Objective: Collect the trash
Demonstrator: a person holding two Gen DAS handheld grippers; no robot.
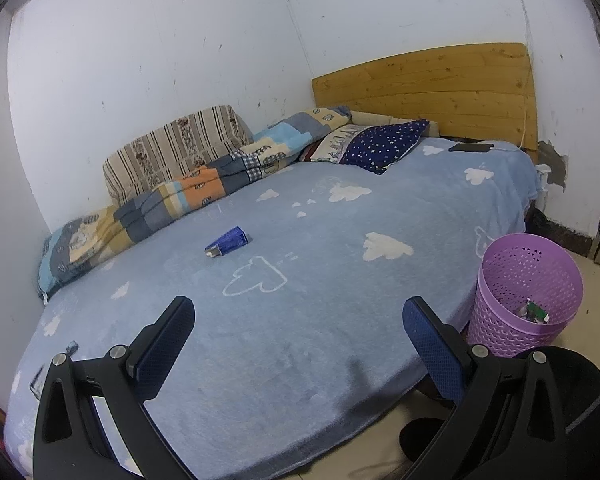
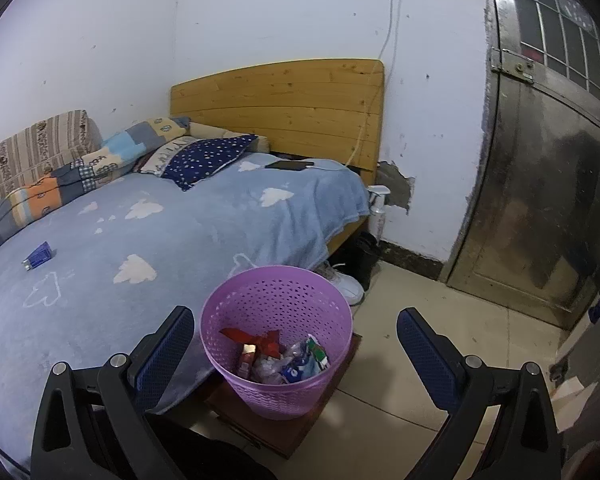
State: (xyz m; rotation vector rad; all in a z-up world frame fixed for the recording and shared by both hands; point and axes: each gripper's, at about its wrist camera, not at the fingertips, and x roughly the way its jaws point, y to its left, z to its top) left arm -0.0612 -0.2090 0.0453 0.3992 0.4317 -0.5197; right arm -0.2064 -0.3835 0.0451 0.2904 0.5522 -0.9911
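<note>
A crumpled blue wrapper lies on the blue cloud-print bed, toward its middle; it also shows in the right wrist view at the left. A purple perforated trash basket stands on the floor beside the bed, holding several wrappers; it also shows in the left wrist view at the right. My left gripper is open and empty, above the bed's near part. My right gripper is open and empty, just above the basket.
Folded quilts and pillows line the wall side. A phone on a cable lies near the wooden headboard. White shoes, a spray bottle and a metal door are at the right.
</note>
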